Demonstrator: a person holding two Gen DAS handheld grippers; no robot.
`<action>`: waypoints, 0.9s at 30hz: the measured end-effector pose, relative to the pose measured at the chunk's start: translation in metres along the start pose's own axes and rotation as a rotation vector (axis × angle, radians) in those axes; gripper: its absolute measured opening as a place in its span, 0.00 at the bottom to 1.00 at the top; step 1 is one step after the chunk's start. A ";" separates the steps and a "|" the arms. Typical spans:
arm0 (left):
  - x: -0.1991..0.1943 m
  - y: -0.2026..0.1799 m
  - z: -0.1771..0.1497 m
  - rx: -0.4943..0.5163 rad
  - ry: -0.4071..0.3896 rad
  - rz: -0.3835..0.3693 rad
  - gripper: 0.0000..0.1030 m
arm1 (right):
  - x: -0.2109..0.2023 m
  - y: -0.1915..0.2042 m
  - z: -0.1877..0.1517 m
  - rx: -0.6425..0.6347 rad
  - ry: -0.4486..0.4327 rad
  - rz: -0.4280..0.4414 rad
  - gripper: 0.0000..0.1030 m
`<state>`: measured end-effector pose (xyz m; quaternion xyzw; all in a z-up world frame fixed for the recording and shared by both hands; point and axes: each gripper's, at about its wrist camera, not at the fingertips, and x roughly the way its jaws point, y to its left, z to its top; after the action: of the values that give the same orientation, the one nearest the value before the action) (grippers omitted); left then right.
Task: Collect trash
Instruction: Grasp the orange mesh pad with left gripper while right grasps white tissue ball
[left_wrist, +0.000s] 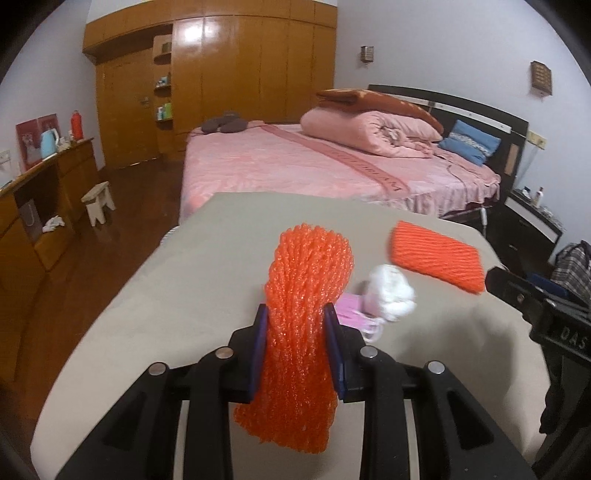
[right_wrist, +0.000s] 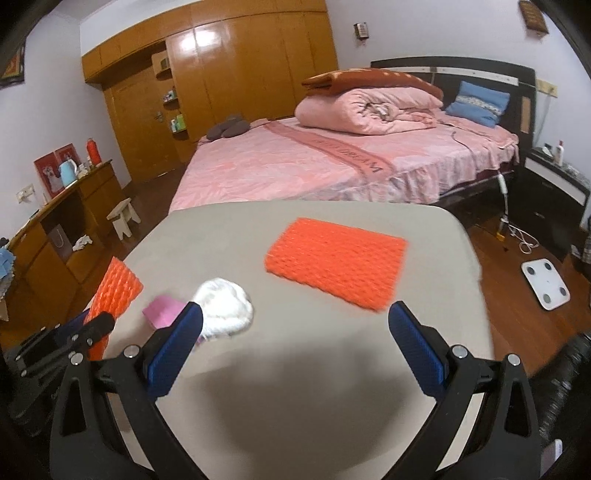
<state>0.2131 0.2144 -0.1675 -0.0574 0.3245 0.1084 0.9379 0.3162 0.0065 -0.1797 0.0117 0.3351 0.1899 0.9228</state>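
My left gripper (left_wrist: 297, 314) is shut on an orange foam net sleeve (left_wrist: 306, 295) and holds it upright above the grey table (left_wrist: 184, 280); the sleeve also shows in the right wrist view (right_wrist: 116, 288). A second orange foam net (right_wrist: 334, 264) lies flat on the table toward its far right, also in the left wrist view (left_wrist: 437, 260). A crumpled white tissue (right_wrist: 225, 306) and a pink packet (right_wrist: 164, 312) lie between them. My right gripper (right_wrist: 295, 317) is open and empty above the table, behind the flat net.
A pink bed (right_wrist: 295, 162) with a rolled quilt stands beyond the table. A wooden wardrobe (right_wrist: 236, 74) fills the back wall. A wooden desk (right_wrist: 55, 229) and a small stool (right_wrist: 123, 218) are at left. A white scale (right_wrist: 546, 282) lies on the floor at right.
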 end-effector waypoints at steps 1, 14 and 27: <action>0.002 0.003 0.000 -0.001 0.000 0.006 0.28 | 0.006 0.005 0.002 -0.008 0.005 0.004 0.95; 0.019 0.038 0.002 -0.046 -0.009 0.048 0.28 | 0.070 0.048 -0.001 -0.079 0.092 0.010 0.94; 0.020 0.040 0.001 -0.051 -0.006 0.039 0.28 | 0.090 0.058 -0.003 -0.073 0.203 0.160 0.43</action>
<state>0.2194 0.2568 -0.1809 -0.0746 0.3197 0.1353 0.9348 0.3577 0.0920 -0.2285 -0.0144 0.4177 0.2752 0.8658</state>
